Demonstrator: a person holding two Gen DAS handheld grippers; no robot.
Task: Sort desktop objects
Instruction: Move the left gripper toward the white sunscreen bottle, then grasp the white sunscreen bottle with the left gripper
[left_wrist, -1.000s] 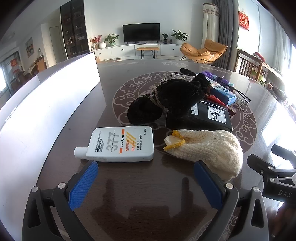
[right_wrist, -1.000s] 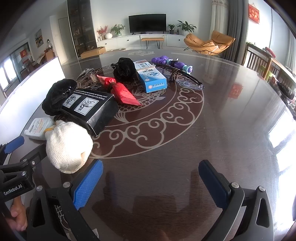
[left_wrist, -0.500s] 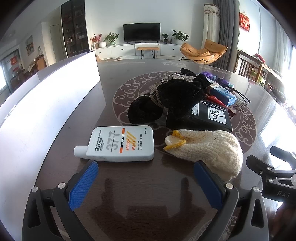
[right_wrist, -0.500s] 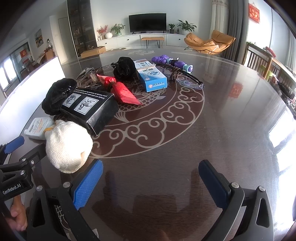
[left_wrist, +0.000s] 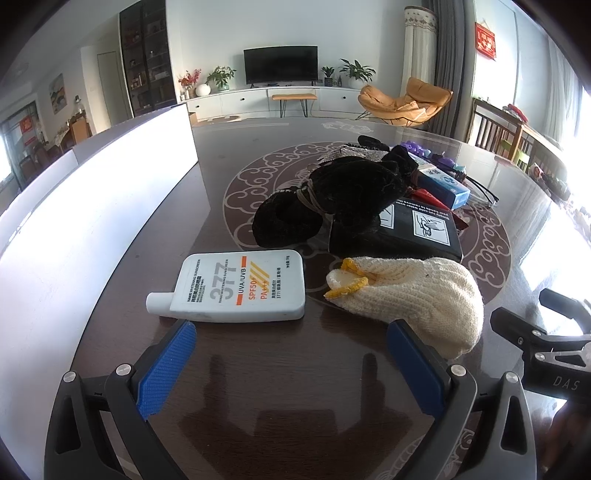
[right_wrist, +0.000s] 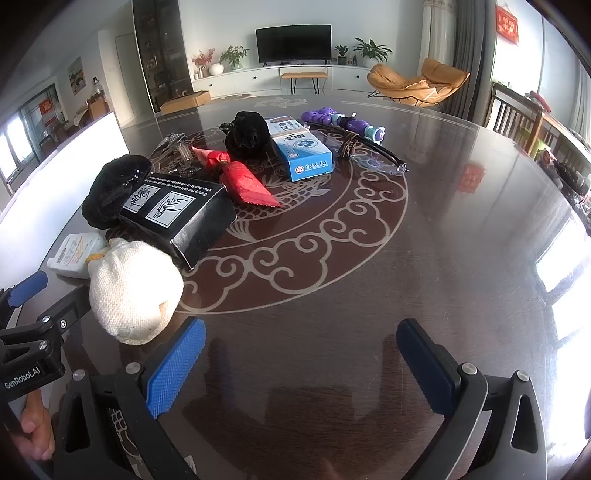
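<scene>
While both tongs hang released above the worktop (left_wrist: 258, 369), ease left tongs (left_wrist: 291, 365) over the near sunscreen bottle (left_wrist: 240, 288), clear of the glove (left_wrist: 413, 295), then clench across its width.

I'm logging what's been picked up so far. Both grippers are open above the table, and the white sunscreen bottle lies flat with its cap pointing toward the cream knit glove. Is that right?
Not quite. The sunscreen bottle lies flat, but its cap points away from the cream knit glove, toward the white panel; the left wrist view shows it. Left gripper and right gripper are both open above the table.
</scene>
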